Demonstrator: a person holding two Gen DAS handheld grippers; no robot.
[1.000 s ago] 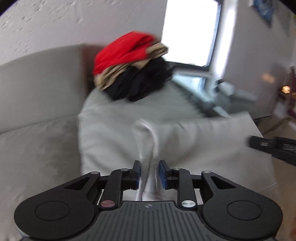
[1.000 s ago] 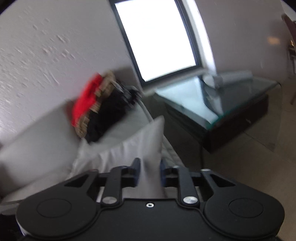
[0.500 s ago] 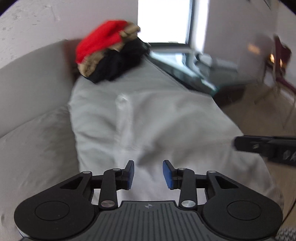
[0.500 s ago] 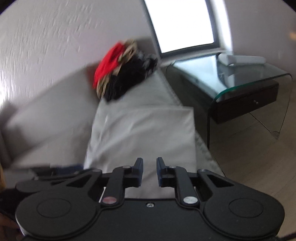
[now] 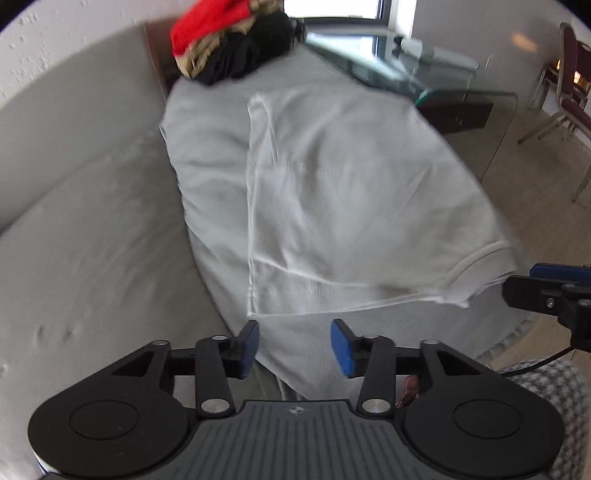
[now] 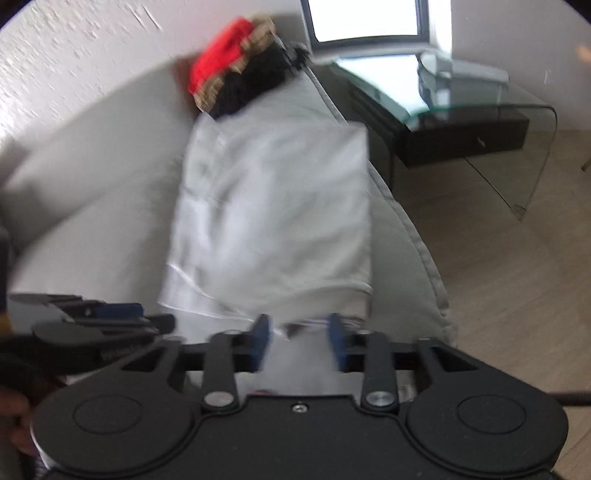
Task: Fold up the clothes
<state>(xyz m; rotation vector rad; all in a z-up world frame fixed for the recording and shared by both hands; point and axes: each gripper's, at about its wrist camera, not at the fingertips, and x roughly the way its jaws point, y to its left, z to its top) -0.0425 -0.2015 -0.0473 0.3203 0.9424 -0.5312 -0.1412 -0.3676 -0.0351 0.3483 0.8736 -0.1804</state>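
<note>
White garment (image 5: 343, 199), folded into a rough rectangle, lying flat on the grey sofa seat cushion (image 5: 207, 155), hems and a ribbed collar edge showing along the near side. Same garment (image 6: 273, 210) blurred in the right wrist view, its near edge just ahead of the fingertips. Left gripper (image 5: 294, 343) low over the cushion just short of the garment's near hem, blue pads (image 5: 341, 347) spread wide apart, nothing between them. Right gripper (image 6: 299, 341) likewise parted, holding nothing, near edge of the cloth visible through the gap; contact not discernible through the blur. Right gripper also visible at the right edge of the left view (image 5: 546, 291), beside the collar corner. Further back on the sofa, a heap of red, tan and black clothes (image 5: 236, 40) against the backrest. Beyond the sofa's end, a glass side table (image 6: 461, 99) below a bright window (image 6: 365, 18).
</note>
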